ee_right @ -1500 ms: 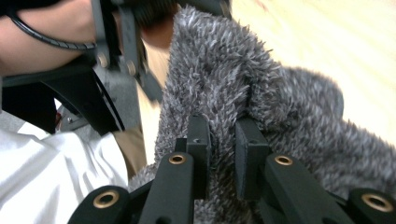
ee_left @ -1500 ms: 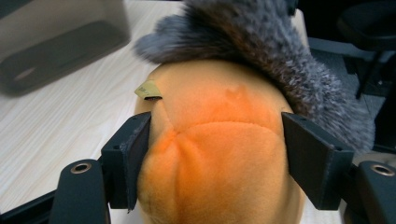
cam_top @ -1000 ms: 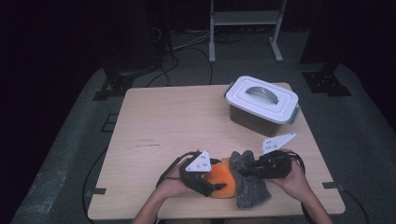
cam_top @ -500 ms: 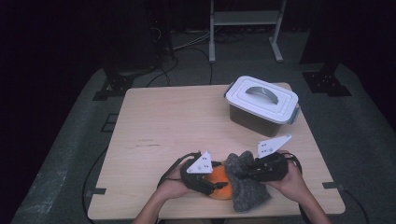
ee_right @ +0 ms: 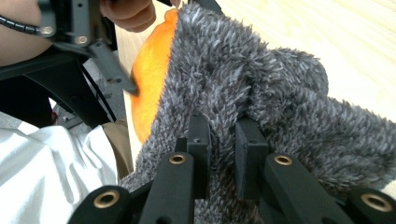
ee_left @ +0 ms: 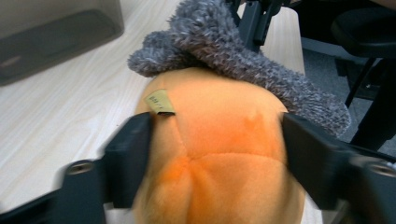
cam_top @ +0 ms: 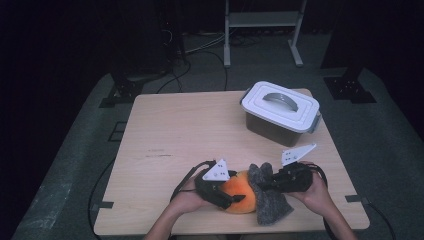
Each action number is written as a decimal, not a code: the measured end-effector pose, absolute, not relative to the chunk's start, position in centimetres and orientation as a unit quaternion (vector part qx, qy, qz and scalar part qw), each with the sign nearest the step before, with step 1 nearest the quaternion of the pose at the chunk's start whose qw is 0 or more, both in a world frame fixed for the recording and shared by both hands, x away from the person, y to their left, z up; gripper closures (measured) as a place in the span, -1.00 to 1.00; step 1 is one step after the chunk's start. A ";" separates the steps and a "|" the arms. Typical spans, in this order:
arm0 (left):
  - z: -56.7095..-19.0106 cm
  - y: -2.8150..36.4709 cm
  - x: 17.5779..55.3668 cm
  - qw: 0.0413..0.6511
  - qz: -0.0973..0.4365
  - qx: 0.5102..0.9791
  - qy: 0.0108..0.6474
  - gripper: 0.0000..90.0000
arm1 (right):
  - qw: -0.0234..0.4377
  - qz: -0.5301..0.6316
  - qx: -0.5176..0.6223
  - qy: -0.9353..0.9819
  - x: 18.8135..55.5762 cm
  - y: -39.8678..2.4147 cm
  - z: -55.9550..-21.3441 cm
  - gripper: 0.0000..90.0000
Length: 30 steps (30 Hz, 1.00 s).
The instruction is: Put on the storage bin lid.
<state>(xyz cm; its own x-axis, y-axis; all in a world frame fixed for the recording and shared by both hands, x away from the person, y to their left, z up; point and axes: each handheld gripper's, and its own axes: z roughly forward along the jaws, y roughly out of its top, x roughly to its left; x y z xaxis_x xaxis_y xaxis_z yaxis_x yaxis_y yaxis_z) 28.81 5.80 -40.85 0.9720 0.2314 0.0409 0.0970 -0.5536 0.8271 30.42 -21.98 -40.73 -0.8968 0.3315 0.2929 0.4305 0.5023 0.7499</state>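
Light wood bench (cam_top: 200, 130) on grey carpet, dark room, black cables and a white metal stand (cam_top: 262, 20) behind. At the near edge, left gripper (cam_top: 226, 196) has its fingers (ee_left: 128, 149) clamped on either side of the orange plush (cam_top: 239, 192), having just opened slightly. A grey fuzzy cloth (cam_top: 267, 200) drapes the plush's right side; right gripper (cam_top: 267, 182) has its fingers pinched together on the cloth. Far right: grey bin with white lid (cam_top: 280, 112), shut.

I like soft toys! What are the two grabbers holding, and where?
Left gripper straddles the round orange plush ball by its sides; its jaws were just reopening. Right gripper pinches a fold of the fuzzy grey cloth.
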 end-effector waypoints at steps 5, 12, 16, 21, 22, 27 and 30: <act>-40.4 6.2 28.8 0.463 0.108 0.877 0.077 -0.10 | 0.046 -0.450 -0.216 -0.865 30.1 -21.6 -40.4 0.74; -40.3 6.3 29.0 0.468 0.085 0.876 0.083 -0.38 | 0.037 -0.443 -0.201 -0.873 29.5 -20.5 -39.8 0.74; -40.6 6.2 28.7 0.461 0.091 0.881 0.061 -0.25 | 0.025 -0.451 -0.190 -0.872 29.2 -20.0 -39.1 0.74; -40.8 7.2 28.8 0.459 0.084 0.883 0.049 -0.17 | 0.050 -0.445 -0.198 -0.872 29.8 -20.7 -40.1 0.73; -40.9 7.4 28.9 0.460 0.082 0.883 0.045 -0.17 | 0.056 -0.443 -0.202 -0.872 30.0 -21.0 -40.4 0.73; -40.5 7.4 29.1 0.455 0.068 0.886 0.056 -0.33 | 0.052 -0.451 -0.224 -0.862 30.4 -21.8 -40.6 0.73; -40.3 6.9 29.1 0.458 0.065 0.884 0.073 -0.61 | 0.059 -0.441 -0.213 -0.870 30.2 -21.1 -40.8 0.73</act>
